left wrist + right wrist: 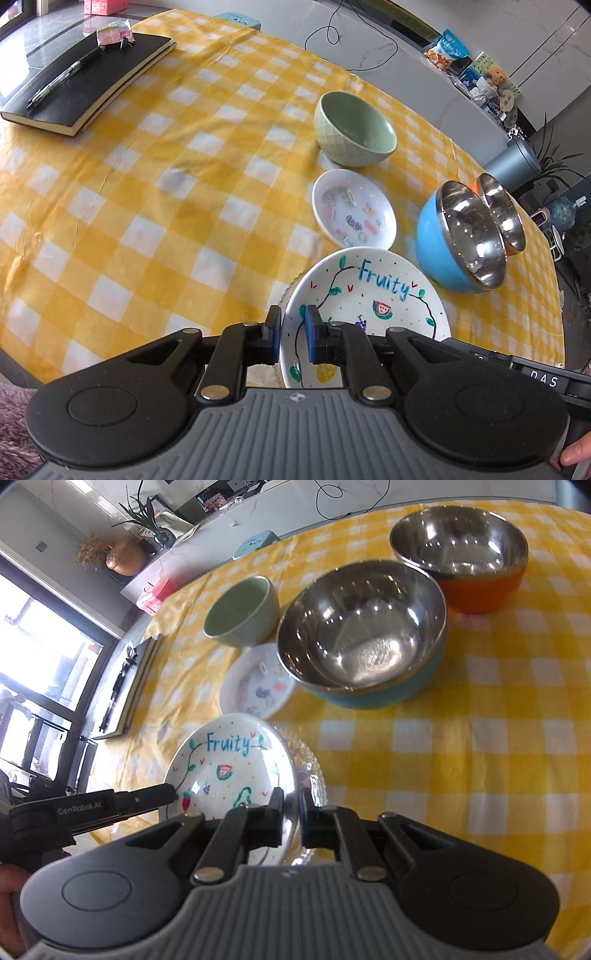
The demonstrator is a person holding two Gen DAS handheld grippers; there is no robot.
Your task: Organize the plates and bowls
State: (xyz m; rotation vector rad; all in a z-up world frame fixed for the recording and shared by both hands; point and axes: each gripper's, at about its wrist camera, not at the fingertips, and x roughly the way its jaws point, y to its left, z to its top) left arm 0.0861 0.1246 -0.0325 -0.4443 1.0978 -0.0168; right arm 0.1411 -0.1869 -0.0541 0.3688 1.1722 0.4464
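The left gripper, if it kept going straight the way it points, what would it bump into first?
The left gripper is already shut on the rim of the Fruity plate. Straight ahead, the small white dish looks like the first thing, though depth is hard to judge.

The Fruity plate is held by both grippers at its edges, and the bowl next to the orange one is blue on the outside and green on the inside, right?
Not quite. The blue bowl beside the orange bowl is shiny metal inside, not green, as the right wrist view shows. The rest holds: the left gripper and the right gripper both clamp the Fruity plate at its rim.
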